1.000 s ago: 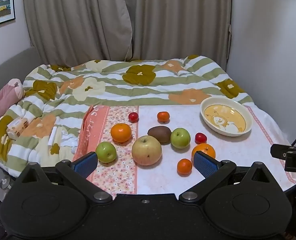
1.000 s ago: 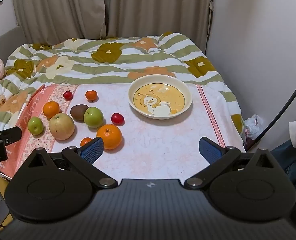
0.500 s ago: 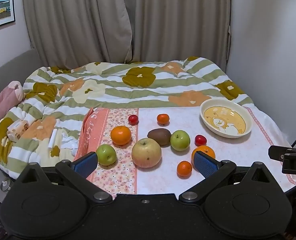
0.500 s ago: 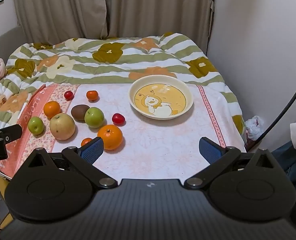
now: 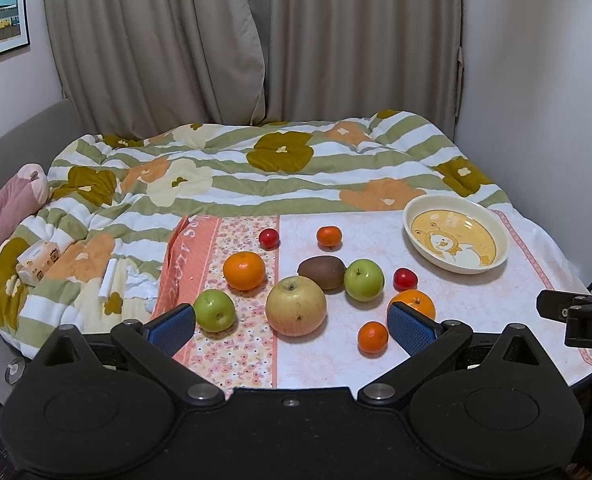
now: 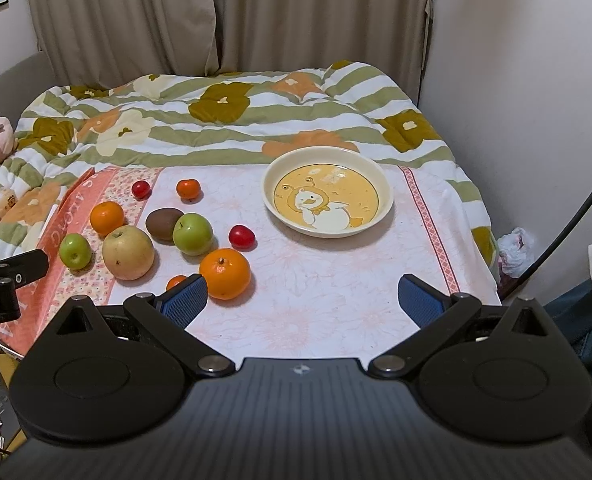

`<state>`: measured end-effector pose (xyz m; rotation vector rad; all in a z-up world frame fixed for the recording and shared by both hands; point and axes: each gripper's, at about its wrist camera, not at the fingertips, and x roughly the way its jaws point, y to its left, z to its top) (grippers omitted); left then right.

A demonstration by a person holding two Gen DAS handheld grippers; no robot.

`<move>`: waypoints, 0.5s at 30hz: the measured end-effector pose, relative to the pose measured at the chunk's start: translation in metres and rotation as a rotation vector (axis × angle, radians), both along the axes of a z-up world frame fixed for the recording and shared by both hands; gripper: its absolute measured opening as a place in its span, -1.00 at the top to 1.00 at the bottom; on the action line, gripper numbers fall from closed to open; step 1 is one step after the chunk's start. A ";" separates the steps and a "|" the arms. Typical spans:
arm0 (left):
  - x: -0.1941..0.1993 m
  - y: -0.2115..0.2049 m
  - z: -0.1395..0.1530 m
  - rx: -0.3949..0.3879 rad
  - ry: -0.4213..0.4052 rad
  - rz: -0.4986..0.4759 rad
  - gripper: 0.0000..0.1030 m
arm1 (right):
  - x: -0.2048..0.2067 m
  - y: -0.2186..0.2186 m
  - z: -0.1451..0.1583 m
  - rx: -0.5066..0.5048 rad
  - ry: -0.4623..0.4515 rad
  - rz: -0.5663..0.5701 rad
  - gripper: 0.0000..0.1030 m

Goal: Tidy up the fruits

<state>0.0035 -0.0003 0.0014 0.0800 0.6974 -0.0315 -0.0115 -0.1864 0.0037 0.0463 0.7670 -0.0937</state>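
Both the left hand-held gripper (image 5: 291,324) and the right hand-held gripper (image 6: 302,298) are spread wide, holding nothing. Round smooth fruits (image 5: 296,306) lie on the patterned cloth (image 6: 316,304), left of the shallow glossy ceramic dish (image 6: 384,184).

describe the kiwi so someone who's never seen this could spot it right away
Start at the duck bowl on the pink cloth and look left to the cluster of fruit. The kiwi lies in its middle, touching a green apple. It is the only brown, dull, oval fruit there.
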 end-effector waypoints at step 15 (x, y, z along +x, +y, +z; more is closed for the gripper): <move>0.000 0.003 -0.005 0.001 0.002 -0.003 -1.00 | 0.001 -0.001 -0.001 0.003 0.003 0.004 -1.00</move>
